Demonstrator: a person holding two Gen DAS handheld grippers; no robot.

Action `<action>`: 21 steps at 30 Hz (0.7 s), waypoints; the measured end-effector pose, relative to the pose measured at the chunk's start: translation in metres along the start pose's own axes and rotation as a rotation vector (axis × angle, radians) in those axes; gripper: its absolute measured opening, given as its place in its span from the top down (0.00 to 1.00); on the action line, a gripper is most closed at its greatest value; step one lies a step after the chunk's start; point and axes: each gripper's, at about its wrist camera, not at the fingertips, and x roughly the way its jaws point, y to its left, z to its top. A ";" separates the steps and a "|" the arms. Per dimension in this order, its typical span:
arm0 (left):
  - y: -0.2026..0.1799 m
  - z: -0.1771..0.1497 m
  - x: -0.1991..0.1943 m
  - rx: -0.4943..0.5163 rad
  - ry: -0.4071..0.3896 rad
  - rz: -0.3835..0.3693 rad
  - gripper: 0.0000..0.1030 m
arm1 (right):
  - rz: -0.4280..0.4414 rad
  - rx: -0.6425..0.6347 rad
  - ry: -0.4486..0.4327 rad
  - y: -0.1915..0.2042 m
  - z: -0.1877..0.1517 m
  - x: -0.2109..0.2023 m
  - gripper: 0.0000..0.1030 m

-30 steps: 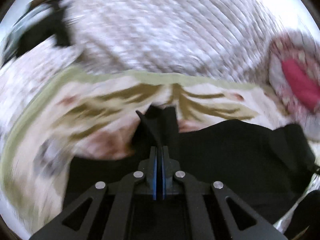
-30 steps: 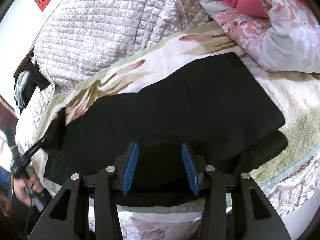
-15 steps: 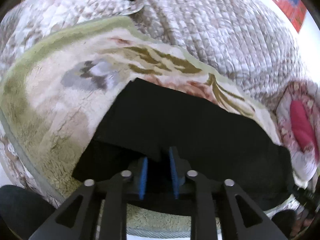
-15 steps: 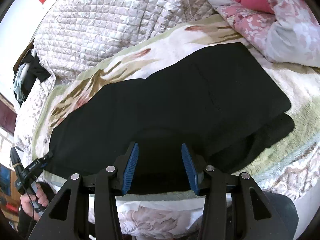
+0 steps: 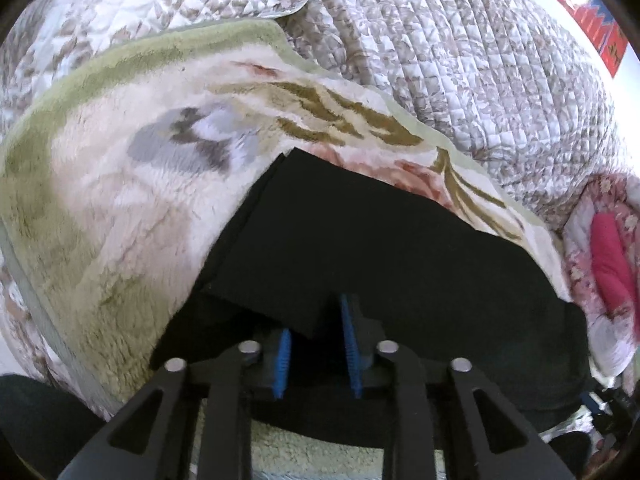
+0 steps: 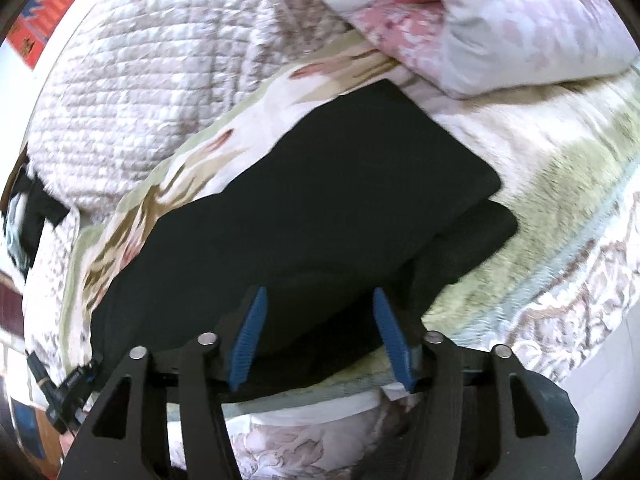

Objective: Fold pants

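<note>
Pants (image 5: 392, 264) lie folded lengthwise along the blanket's (image 5: 120, 208) near edge. My left gripper (image 5: 316, 344) has just been closing, cloth corner between the pads but not pinched; right gripper (image 6: 320, 324) widening, released, holding nothing. Risk: grabbing only the top layer, so the fold skews.

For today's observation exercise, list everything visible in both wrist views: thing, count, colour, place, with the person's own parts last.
pants: one, black, folded lengthwise on the fleece blanket.
fleece blanket: one, cream and green floral, under the pants.
quilt: one, grey-white, behind the blanket.
floral duvet: one, pink and pale blue, bunched beyond the pants' end.
wall poster: one, red and blue, on the wall.
left gripper: black with blue pads, open, pants corner between them.
right gripper: black with blue pads, open over the pants.
</note>
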 end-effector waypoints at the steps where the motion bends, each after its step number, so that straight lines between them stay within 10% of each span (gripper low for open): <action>1: 0.000 0.001 0.000 0.009 0.002 0.008 0.88 | -0.002 0.010 0.000 -0.003 0.001 0.000 0.45; 21: -0.001 0.013 -0.007 0.041 -0.016 -0.005 0.94 | 0.069 0.292 -0.145 -0.051 0.024 -0.005 0.45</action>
